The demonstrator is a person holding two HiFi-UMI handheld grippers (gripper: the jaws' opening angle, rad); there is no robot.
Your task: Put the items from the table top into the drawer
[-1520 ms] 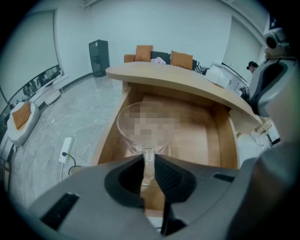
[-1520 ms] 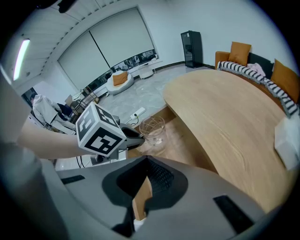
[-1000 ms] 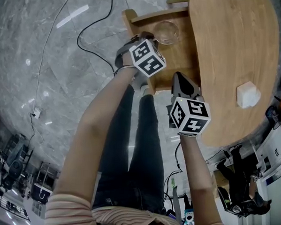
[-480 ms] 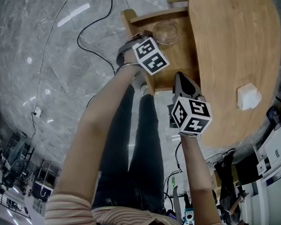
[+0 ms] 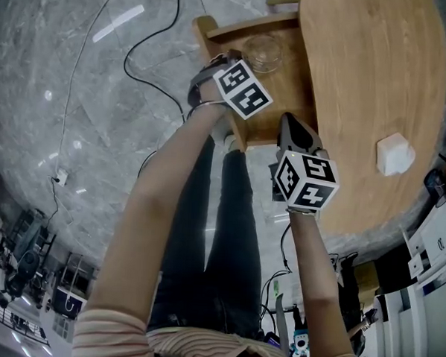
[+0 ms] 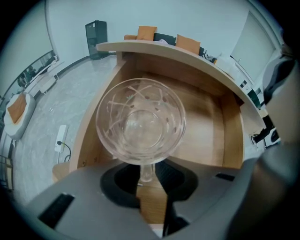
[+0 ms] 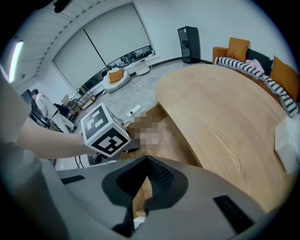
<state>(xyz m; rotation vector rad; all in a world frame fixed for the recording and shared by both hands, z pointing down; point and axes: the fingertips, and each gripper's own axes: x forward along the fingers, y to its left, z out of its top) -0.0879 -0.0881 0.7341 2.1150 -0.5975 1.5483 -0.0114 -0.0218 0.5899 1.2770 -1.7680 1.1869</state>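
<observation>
A clear stemmed glass (image 5: 263, 51) sits in the open wooden drawer (image 5: 290, 84) under the table edge. In the left gripper view its bowl (image 6: 140, 123) lies just past the fingertips, and its thin stem stands between the jaws. My left gripper (image 6: 146, 171) is opening, with a narrow gap on each side of the stem. In the head view the left gripper (image 5: 236, 63) points steeply down into the drawer. My right gripper (image 5: 291, 124) hovers at the drawer's near edge, shut and empty (image 7: 144, 160). A small white box (image 5: 395, 153) rests on the round wooden table (image 5: 370, 77).
The drawer's near wall (image 5: 240, 141) lies between my two hands. Black cables (image 5: 144, 54) trail over the grey marble floor at the left. The person's legs (image 5: 205, 233) stand right below the drawer. Orange cushions (image 7: 281, 70) show beyond the table (image 7: 225, 108).
My left gripper's marker cube has shifted slightly up and right, toward the glass. The glass stays in the drawer. My right gripper has hardly moved.
</observation>
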